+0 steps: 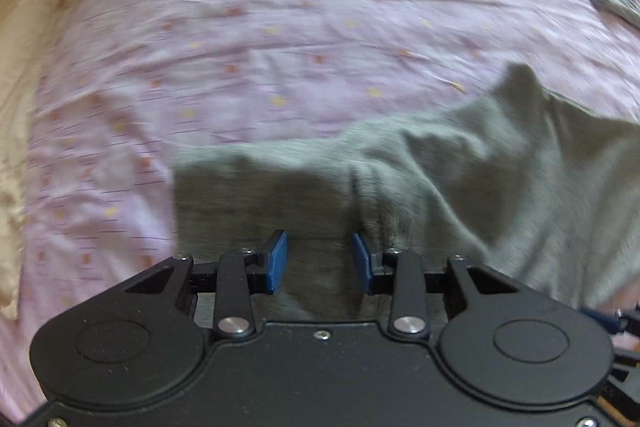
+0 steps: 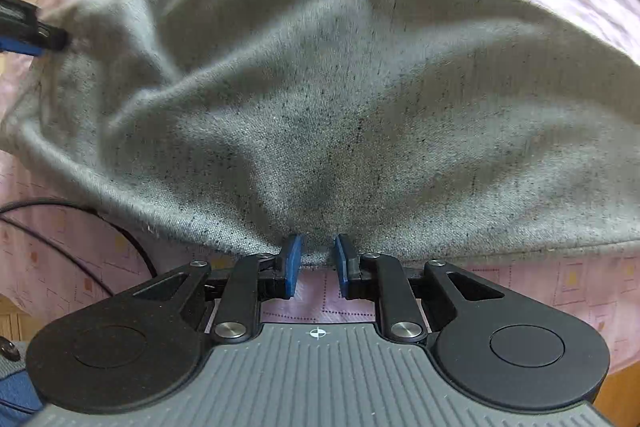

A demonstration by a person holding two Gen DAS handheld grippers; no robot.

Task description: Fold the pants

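Beside pants (image 2: 320, 107), cable (image 2: 80, 247) right view only

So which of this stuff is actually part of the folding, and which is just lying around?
Part of the job:
- grey pants
- left hand-held gripper
- right hand-held gripper

Just lying about:
- pink bedsheet
- cream quilt
- black cable

Grey pants (image 2: 320, 99) were flecked with black. The sheet (image 1: 280, 27) was pale pink, dotted with orange and yellow squares. A cream quilt (image 1: 28, 39) lay far left. Blue pads (image 2: 291, 263) sat on black grippers.
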